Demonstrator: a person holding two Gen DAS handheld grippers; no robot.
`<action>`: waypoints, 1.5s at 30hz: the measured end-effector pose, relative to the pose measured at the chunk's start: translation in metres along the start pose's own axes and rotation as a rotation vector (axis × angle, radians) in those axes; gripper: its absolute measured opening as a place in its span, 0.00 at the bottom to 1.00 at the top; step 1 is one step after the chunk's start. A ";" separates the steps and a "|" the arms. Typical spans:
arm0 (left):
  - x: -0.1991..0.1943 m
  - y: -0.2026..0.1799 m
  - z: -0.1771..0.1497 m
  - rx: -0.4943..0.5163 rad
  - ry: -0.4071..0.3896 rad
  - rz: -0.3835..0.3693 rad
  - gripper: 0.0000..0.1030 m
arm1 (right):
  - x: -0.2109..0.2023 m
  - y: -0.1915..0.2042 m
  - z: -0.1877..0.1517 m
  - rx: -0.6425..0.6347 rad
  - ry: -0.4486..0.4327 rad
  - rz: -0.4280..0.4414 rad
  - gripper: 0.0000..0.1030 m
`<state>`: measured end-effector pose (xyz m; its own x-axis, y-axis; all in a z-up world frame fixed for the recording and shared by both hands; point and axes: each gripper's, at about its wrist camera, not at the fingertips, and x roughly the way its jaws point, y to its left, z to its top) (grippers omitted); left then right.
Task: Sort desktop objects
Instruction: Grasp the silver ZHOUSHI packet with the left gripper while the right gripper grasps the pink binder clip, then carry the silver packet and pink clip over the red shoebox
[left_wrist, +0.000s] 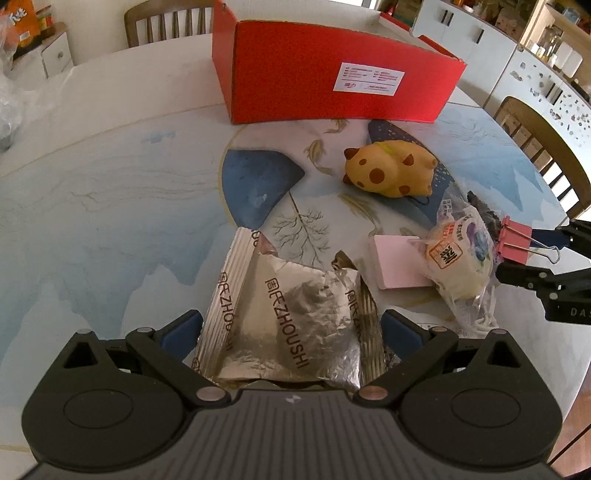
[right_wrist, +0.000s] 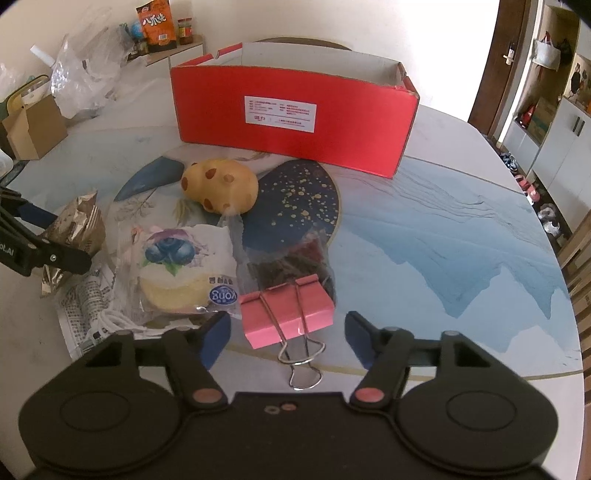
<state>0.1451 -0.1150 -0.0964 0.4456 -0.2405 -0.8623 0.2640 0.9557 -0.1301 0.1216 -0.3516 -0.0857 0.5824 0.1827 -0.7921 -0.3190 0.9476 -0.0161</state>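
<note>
My left gripper (left_wrist: 291, 328) is open, its blue fingers on either side of a crumpled silver foil snack packet (left_wrist: 288, 306) lying on the table; the packet also shows in the right wrist view (right_wrist: 79, 225). My right gripper (right_wrist: 286, 336) is open around a pink binder clip (right_wrist: 286, 314), its wire handles pointing toward the camera; the clip also shows in the left wrist view (left_wrist: 515, 238). A yellow spotted toy animal (left_wrist: 388, 168) (right_wrist: 219, 188), a wrapped blueberry cake (right_wrist: 181, 269) (left_wrist: 458, 258) and a pink notepad (left_wrist: 397, 266) lie between. An open red box (left_wrist: 332, 79) (right_wrist: 295, 110) stands behind.
A clear bag of dark dried bits (right_wrist: 291, 258) lies behind the clip. A printed paper sheet (right_wrist: 81, 306) and white cord (right_wrist: 110, 319) lie under the cake. Plastic bags (right_wrist: 85, 77) and a cardboard box (right_wrist: 33, 129) sit far left. Chairs (left_wrist: 546, 147) ring the round table.
</note>
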 end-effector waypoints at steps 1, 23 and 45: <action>0.000 -0.001 0.000 0.006 -0.002 0.003 0.99 | 0.000 -0.001 0.000 0.003 0.001 0.000 0.61; -0.016 -0.001 0.004 0.006 -0.062 -0.044 0.49 | -0.006 -0.005 0.005 0.060 -0.010 0.026 0.50; -0.055 -0.007 0.017 -0.034 -0.120 -0.114 0.47 | -0.048 -0.012 0.027 0.110 -0.054 0.068 0.50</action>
<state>0.1332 -0.1117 -0.0394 0.5140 -0.3644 -0.7766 0.2902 0.9258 -0.2423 0.1171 -0.3645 -0.0311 0.6028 0.2587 -0.7548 -0.2770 0.9550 0.1062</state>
